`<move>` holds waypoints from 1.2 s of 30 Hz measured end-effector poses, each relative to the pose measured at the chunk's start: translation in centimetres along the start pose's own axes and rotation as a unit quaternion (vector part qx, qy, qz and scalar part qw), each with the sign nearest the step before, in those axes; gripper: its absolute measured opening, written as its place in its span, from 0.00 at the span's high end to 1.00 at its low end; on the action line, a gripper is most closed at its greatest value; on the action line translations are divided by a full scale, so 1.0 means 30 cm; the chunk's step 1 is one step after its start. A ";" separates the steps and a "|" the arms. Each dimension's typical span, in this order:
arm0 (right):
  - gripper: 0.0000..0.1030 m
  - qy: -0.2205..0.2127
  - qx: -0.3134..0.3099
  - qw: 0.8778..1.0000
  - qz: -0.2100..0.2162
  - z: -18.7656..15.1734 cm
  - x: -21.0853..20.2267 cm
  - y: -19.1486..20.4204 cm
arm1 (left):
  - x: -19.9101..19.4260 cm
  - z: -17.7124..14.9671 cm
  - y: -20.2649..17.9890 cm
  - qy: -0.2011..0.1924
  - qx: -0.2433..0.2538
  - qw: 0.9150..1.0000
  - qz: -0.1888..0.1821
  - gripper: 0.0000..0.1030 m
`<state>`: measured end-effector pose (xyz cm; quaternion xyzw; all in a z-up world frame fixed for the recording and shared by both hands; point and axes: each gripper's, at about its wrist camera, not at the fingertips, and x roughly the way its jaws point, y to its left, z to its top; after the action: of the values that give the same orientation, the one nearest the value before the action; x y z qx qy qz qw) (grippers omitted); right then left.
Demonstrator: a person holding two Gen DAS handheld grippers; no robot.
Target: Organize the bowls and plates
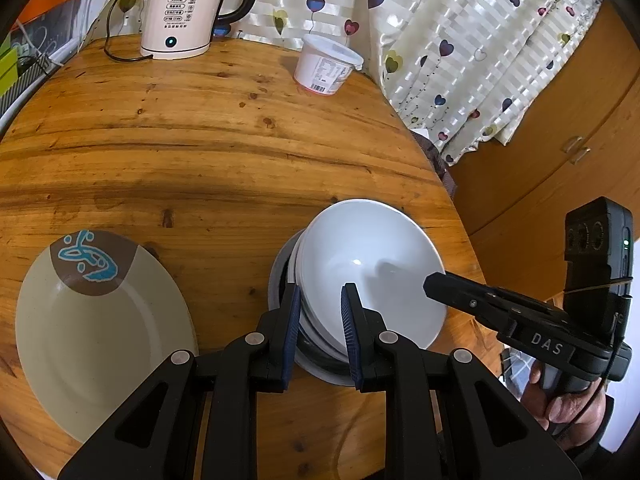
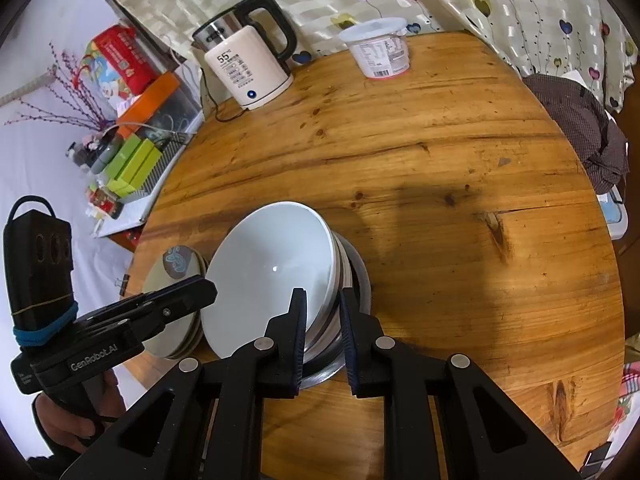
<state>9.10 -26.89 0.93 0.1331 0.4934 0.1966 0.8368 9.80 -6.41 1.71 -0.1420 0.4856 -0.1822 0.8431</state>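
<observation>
Both hand-held grippers at the stack of white bowls, round wooden desk [image 1: 192, 152].

Left hand-held gripper [image 1: 322, 332]: fingers narrowly parted, straddling the near rim of the white bowl stack [image 1: 372, 264]; contact unclear. Right hand-held gripper [image 2: 323, 332]: likewise straddling the stack's rim on its side. Stack sits in a metal basin [image 2: 358, 276], tilted. Beige plate [image 1: 100, 332] lies just left. Kettle [image 1: 180, 12] and tub [image 1: 326, 64] at far edge.
</observation>
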 end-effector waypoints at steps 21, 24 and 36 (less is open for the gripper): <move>0.85 0.010 0.001 1.000 0.003 0.000 0.012 -0.002 | -0.006 0.002 0.010 -0.009 -0.012 1.000 -0.011 0.79; 0.84 0.012 -0.001 1.000 0.002 0.001 0.014 -0.002 | -0.008 0.000 0.011 -0.009 -0.012 1.000 -0.012 0.79; 0.73 -0.009 -0.012 1.000 0.013 0.002 -0.035 -0.006 | -0.037 -0.008 -0.004 -0.029 0.005 1.000 -0.003 0.77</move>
<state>8.72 -27.52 1.69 0.1312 0.4817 0.2121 0.8401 9.06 -6.03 2.49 -0.1443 0.4596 -0.1829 0.8571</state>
